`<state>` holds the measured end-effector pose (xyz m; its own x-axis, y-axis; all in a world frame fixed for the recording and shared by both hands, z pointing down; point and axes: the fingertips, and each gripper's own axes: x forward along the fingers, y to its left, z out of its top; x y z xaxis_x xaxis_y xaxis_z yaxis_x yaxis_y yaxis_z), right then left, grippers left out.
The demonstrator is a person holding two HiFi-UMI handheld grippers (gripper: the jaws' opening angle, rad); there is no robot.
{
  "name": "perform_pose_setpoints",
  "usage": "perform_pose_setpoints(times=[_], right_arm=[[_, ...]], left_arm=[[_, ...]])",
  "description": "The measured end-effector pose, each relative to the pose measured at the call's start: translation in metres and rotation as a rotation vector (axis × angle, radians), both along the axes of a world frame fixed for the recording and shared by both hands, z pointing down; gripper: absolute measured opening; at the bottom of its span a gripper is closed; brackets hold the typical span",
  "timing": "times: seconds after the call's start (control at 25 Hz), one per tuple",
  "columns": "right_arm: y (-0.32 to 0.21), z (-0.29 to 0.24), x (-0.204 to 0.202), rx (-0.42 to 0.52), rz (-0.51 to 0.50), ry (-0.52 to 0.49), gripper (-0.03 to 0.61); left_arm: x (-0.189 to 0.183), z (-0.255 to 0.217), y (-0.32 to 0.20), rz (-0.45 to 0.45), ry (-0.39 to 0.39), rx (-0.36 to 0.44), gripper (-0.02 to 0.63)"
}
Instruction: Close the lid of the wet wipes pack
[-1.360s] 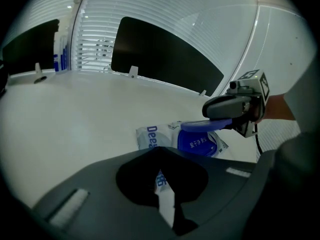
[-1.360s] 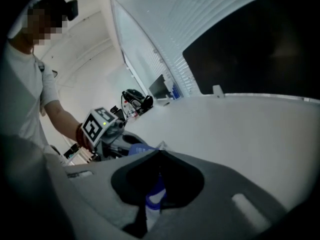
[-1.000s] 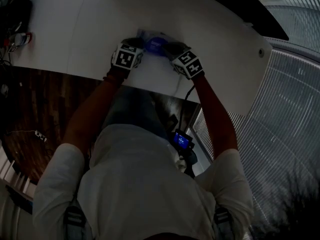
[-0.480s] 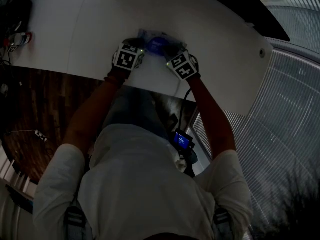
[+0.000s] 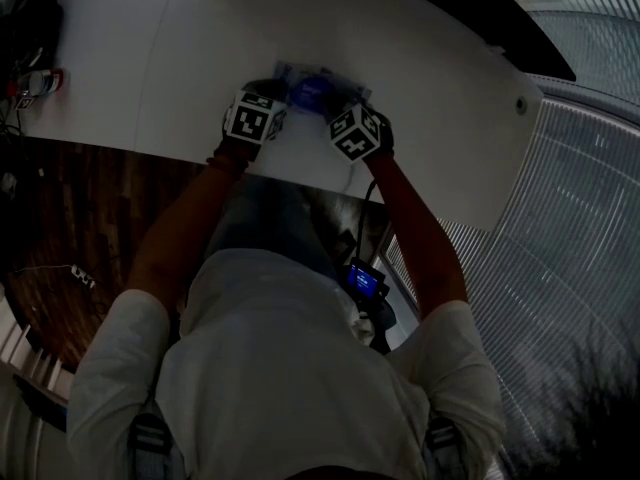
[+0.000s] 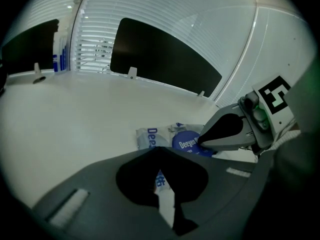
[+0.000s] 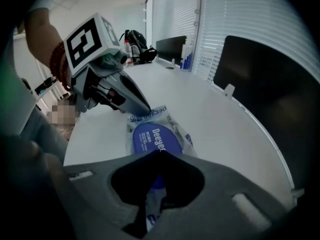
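A soft white-and-grey wet wipes pack (image 5: 312, 90) is seen lying flat on the curved white counter (image 5: 150, 58), near its front edge and directly ahead of the person. A round blue plastic lid (image 7: 152, 139) with white lettering is set in the middle of the pack's top face and is seen lying flat against it, not raised.

The left hand-held gripper (image 6: 161, 184) is held at one end of the pack. Its jaws are drawn together to a narrow slit, through which only a strip of the pack's film is seen. In the right gripper view its pointed tip is pressed down on the printed end of the pack, just beyond the lid. Whether any film is pinched there cannot be told.

The right hand-held gripper (image 7: 152, 194) is held at the opposite end, facing the left one. Its jaws are likewise brought together, with nothing seen clamped between them. In the left gripper view its tapered tip is laid against the edge of the blue lid.

A dark flat panel (image 6: 165, 64) is stood along the counter's far edge, in front of white slatted blinds (image 6: 95, 39). A black bag (image 7: 137, 38) is seen at the counter's far end, well apart from the pack.
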<state>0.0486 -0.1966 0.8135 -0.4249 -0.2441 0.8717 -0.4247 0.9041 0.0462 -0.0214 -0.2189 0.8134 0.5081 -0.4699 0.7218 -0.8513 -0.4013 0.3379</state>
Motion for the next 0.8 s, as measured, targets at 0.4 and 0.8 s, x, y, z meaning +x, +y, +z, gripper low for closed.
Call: perform_pose_setpoints(times=[0.4, 0.8], right_arm=[[-0.010, -0.096, 0.003, 0.099, 0.277, -0.267, 0.002], [-0.006, -0.262, -0.012, 0.328, 0.417, -0.546, 0.002]], left_arm=[[0.007, -0.097, 0.006, 0.005, 0.085, 0.126, 0.003], [0.010, -0.249, 0.004, -0.022, 0.209, 0.351, 0.003]])
